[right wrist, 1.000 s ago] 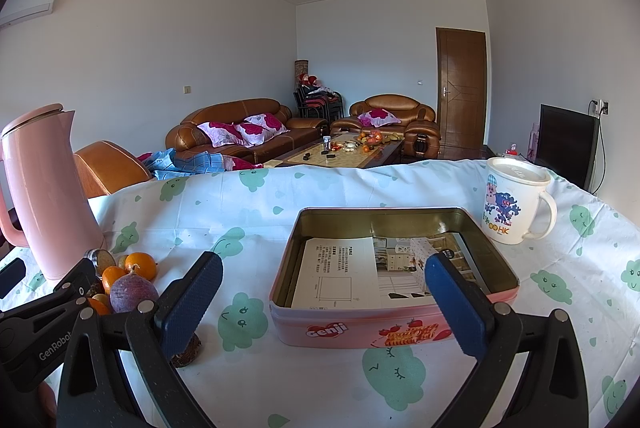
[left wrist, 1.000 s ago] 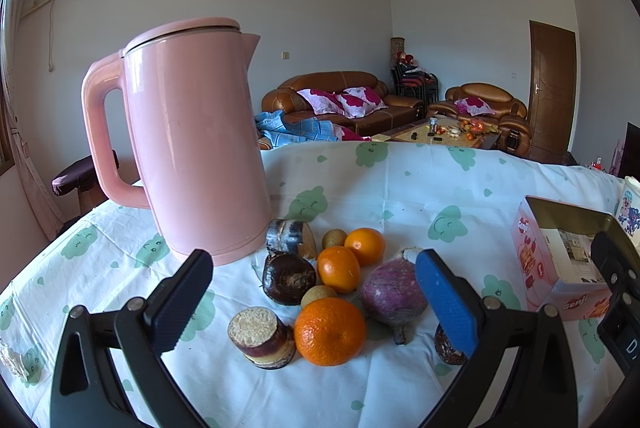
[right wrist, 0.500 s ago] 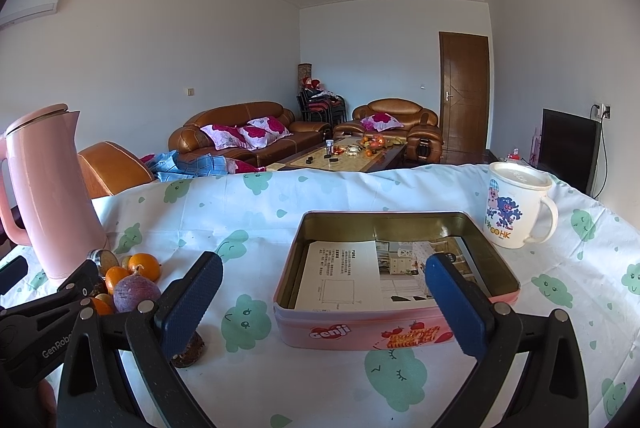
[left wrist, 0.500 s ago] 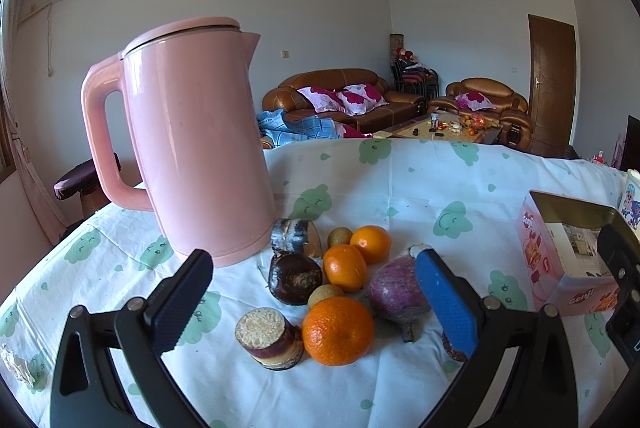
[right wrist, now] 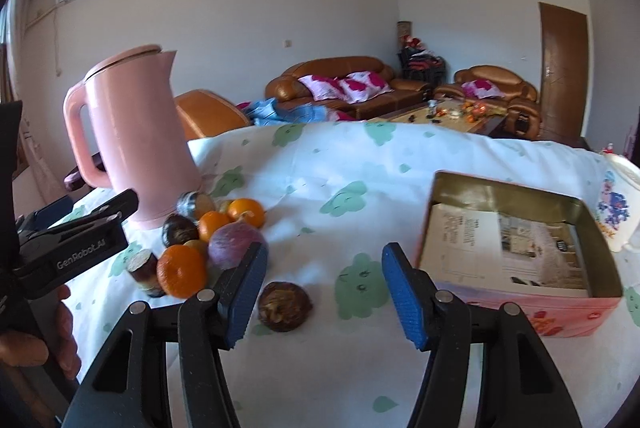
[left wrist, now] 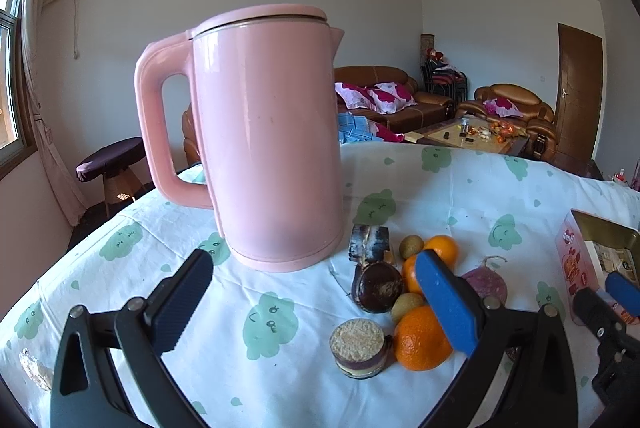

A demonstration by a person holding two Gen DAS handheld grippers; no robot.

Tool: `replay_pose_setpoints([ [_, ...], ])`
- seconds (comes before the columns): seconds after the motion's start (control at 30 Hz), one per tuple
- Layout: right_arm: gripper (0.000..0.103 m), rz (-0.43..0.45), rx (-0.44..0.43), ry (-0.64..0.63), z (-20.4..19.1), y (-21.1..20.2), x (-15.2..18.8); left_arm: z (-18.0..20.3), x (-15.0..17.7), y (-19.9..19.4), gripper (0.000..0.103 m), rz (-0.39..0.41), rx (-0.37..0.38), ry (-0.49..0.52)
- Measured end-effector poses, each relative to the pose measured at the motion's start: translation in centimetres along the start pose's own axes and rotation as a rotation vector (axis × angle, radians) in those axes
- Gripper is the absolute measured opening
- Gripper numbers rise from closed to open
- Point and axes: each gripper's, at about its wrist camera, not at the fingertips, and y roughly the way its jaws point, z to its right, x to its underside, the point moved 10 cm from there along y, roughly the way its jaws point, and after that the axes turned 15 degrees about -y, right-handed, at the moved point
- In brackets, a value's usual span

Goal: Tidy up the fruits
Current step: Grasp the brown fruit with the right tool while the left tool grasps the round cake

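We held our left claw (left wrist: 312, 302) spread above the desk (left wrist: 460, 187) before the pink kettle (left wrist: 268, 135), the fruit pile (right wrist: 208, 244) just right of it. Our right claw (right wrist: 324, 292) was closing on nothing, a dark fruit (right wrist: 285, 306) lying between its fingers, the open tin (right wrist: 516, 252) at right.
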Motion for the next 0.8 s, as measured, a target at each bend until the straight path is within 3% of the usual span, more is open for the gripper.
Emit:
replay_pose_setpoints([
  [0.07, 0.062, -0.057, -0.043, -0.046, -1.6, 1.1, 0.4, 0.4, 0.2, 0.2, 0.102, -0.018, 0.023, 0.011],
  [0.23, 0.062, -0.165, -0.05, -0.099, -2.9, 3.1, 1.6, 0.8, 1.0, 0.6, 0.101, -0.057, 0.043, 0.091],
  [0.3, 0.062, -0.219, -0.056, -0.098, -2.8, 4.1, 2.4, 0.7, 1.8, 1.1, 0.101, -0.116, 0.071, 0.104],
  [0.43, 0.062, -0.287, -0.081, -0.092, -2.9, 4.7, 3.5, 1.1, 4.5, 2.4, 0.101, -0.311, 0.178, 0.089],
  [0.63, 0.043, -0.293, -0.099, -0.114, -3.0, 4.4, 3.9, 0.7, 5.2, 2.9, 0.102, -0.336, 0.148, 0.101],
  [0.8, 0.042, -0.261, -0.134, -0.051, -2.4, 4.2, 3.6, -0.9, 4.6, 3.2, 0.101, -0.365, 0.179, 0.016],
])
